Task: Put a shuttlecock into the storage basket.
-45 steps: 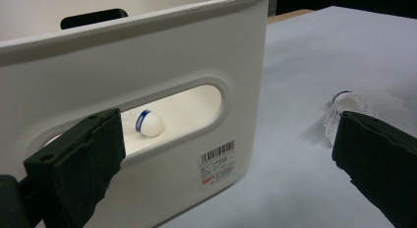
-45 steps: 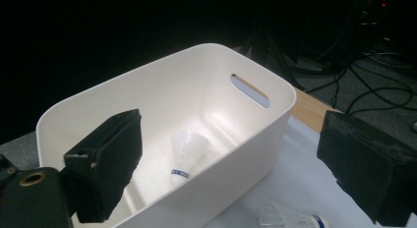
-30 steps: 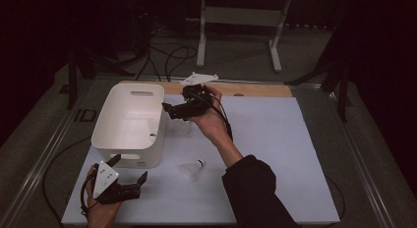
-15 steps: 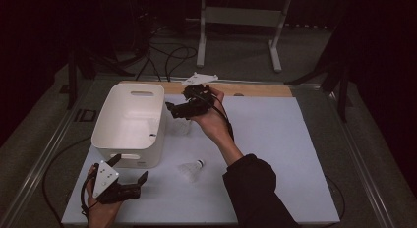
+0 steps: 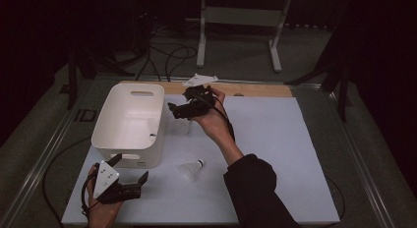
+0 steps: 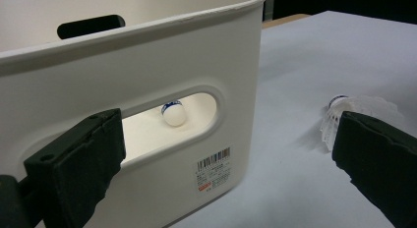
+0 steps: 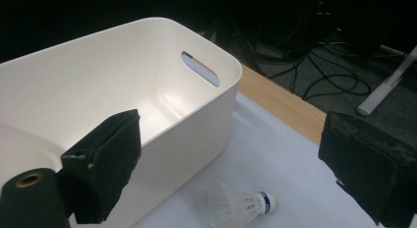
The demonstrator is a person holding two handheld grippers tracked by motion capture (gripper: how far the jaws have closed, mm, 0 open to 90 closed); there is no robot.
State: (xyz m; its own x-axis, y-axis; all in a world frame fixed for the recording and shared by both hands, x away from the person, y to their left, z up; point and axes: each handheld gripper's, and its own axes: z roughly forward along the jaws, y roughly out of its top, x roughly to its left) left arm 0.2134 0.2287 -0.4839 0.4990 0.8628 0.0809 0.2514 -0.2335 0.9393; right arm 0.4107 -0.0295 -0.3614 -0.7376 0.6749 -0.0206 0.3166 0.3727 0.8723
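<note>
Now the right tongs (image 5: 178,110) hang above the counter (image 5: 275,139) just beside the far right edge of the white bin (image 5: 129,124), jaws spread wide with nothing between them. In the right gripper view a shuttlecock (image 7: 238,203) lies on its side on the white sheet directly below those tongs, close to the bin's wall (image 7: 196,134), its cork tip with a blue band pointing away from the bin. In the high view it shows faintly at (image 5: 181,127), under the tongs.

Nearer the person, the left tongs (image 5: 130,176) rest low by the bin's near end, jaws likewise wide apart and empty. Between them, in the left gripper view, stands the bin's near wall (image 6: 147,56) with its oval handle slot and a barcode label below it. Through the slot a second shuttlecock (image 6: 173,113) shows inside the bin, cork end towards the opening.

A third shuttlecock (image 5: 191,170) lies on the counter to the right of the left tongs, apart from them and from the bin; in the left gripper view it sits just behind the right-hand jaw (image 6: 344,115).
</note>
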